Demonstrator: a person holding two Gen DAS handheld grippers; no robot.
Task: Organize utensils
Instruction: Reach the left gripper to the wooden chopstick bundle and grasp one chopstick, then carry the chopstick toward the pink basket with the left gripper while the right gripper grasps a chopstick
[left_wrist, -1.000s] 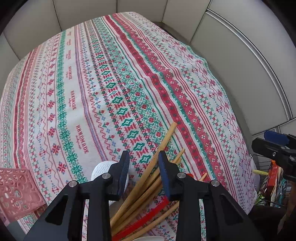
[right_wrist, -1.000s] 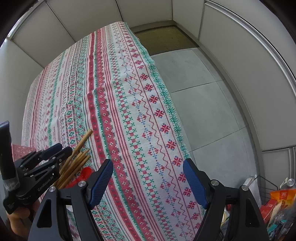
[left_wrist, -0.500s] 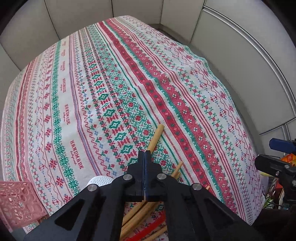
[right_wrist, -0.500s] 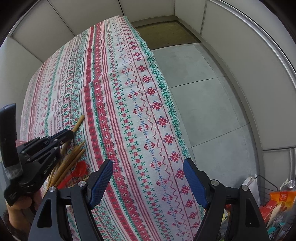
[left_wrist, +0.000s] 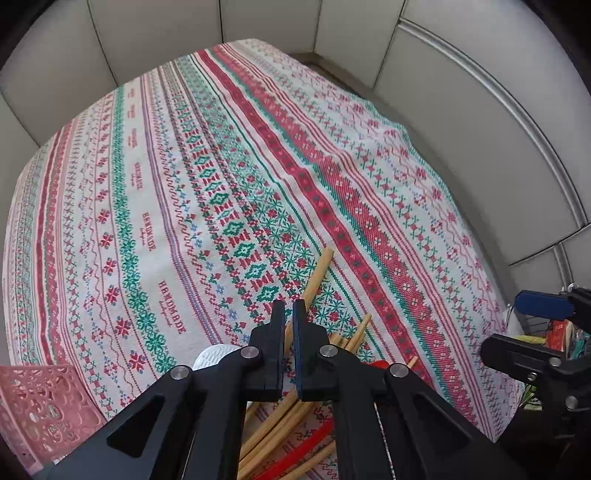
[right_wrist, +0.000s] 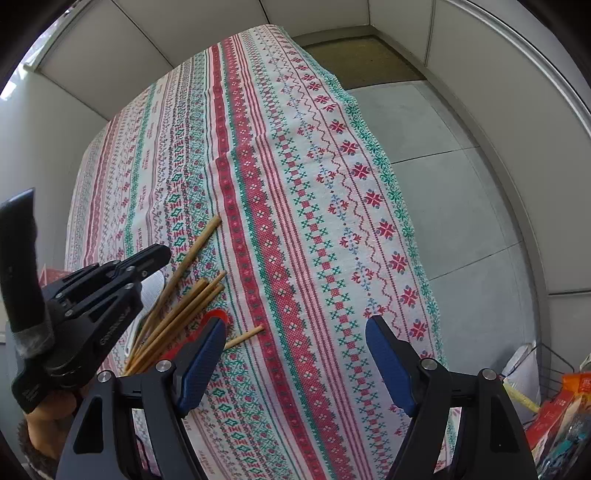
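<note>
Several wooden chopsticks (left_wrist: 354, 338) lie in a loose bunch on the patterned tablecloth (left_wrist: 184, 184), with a red utensil (left_wrist: 303, 452) among them. My left gripper (left_wrist: 289, 314) hovers over the longest chopstick (left_wrist: 318, 273); its jaws are almost together, a narrow gap between them, and nothing is clamped. In the right wrist view the bunch (right_wrist: 184, 306) and the red utensil (right_wrist: 216, 317) lie left of my right gripper (right_wrist: 295, 328), which is open and empty. The left gripper (right_wrist: 155, 254) shows there above the chopsticks.
A pink perforated basket (left_wrist: 40, 402) stands at the near left. A white ribbed object (left_wrist: 216, 356) lies under the left gripper. The table's right edge drops to a grey floor (right_wrist: 443, 166). A wire basket of packets (right_wrist: 554, 395) sits low right.
My left gripper shut from open over the chopsticks, then parted slightly and drew back a little. The right gripper stayed open and shifted slightly.
</note>
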